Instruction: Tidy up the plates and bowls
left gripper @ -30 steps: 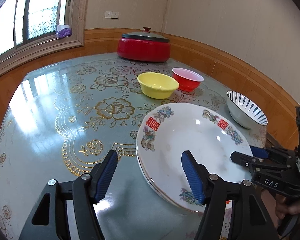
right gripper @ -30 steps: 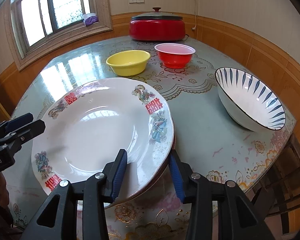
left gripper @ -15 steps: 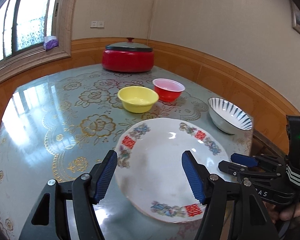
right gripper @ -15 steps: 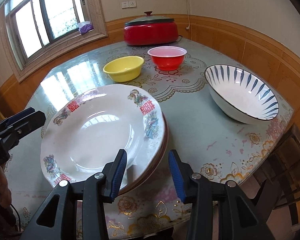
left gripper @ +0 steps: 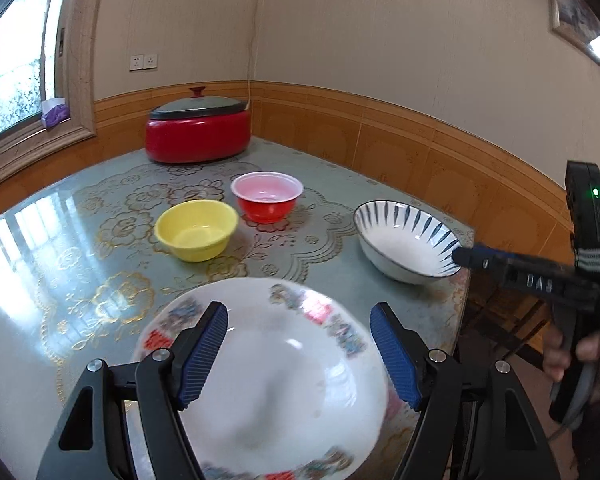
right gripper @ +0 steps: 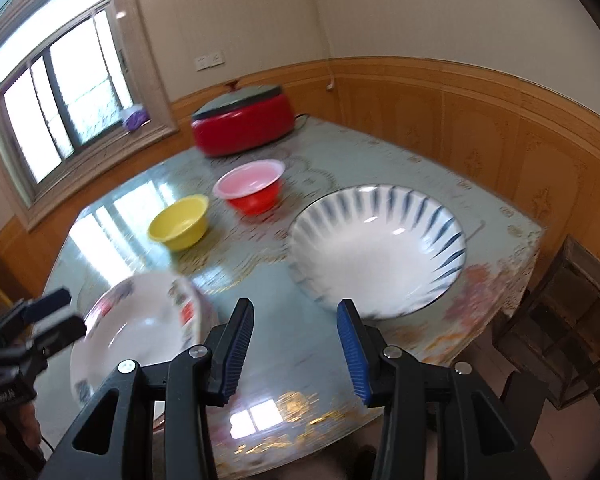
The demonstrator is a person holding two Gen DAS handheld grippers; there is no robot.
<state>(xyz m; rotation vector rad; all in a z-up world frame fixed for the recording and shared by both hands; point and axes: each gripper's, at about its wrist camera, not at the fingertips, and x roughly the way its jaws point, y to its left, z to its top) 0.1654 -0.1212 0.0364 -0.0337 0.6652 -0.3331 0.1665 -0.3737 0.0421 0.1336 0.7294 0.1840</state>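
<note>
Sitting near the front edge of the table (left gripper: 80,208), the flowered plates (left gripper: 284,364) look stacked and pretty much done, while the big blue-striped bowl (right gripper: 380,248) by the right edge, the yellow bowl (left gripper: 196,228) and the little red bowl (left gripper: 267,196) out in the middle are each on their own, so I'd say the bowls are what's left to sort. Both claws are empty: the left gripper (left gripper: 300,356) hangs over the plates with its jaws opening and not touching them, and the right gripper (right gripper: 296,352) has its jaws apart, pointed toward the striped bowl.
</note>
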